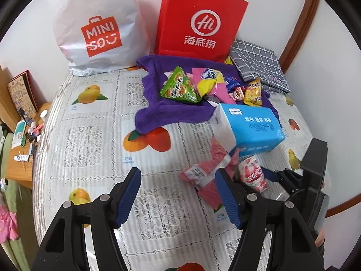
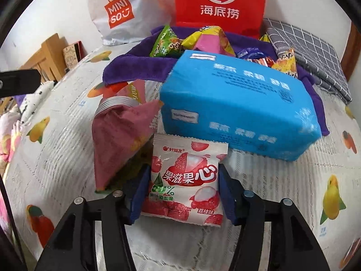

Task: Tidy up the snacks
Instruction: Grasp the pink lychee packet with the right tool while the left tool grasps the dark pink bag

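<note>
Blue tissue pack (image 2: 237,110) crowds lychee packet (image 2: 183,180); left open.

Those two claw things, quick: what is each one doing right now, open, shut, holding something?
Left gripper: open, nothing between its fingers.
Right gripper: closed on the lychee gummy packet, one finger on each side.

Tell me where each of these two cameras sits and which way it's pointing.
Left wrist: on the left gripper, angled down across the fruit-print tablecloth toward the bags; its open fingers show, and the right gripper at right.
Right wrist: on the right gripper, angled down at the lychee candy packet between its fingers.
Shared: blue tissue pack, pink packet, purple towel, MINISO bag, red bag.
</note>
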Action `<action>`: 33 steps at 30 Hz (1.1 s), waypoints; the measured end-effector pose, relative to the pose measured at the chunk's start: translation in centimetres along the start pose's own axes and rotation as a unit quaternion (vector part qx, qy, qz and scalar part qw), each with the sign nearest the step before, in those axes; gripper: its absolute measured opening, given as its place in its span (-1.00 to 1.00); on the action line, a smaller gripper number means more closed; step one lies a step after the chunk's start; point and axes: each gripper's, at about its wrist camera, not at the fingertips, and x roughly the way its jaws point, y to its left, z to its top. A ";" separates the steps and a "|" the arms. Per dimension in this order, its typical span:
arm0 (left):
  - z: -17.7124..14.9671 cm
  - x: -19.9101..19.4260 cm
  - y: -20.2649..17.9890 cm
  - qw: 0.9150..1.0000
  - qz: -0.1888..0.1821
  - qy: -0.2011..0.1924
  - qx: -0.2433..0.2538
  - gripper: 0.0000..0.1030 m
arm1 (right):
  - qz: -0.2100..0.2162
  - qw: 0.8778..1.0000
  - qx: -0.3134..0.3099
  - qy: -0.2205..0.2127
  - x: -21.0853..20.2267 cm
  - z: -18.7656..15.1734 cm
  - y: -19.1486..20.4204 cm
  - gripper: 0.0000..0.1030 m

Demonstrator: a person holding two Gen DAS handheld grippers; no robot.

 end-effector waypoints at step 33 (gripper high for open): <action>-1.8 10.0 -8.0 0.993 0.038 0.016 0.114 0.15 | -0.049 0.997 0.040 -0.037 -2.0 -3.0 -8.3 0.15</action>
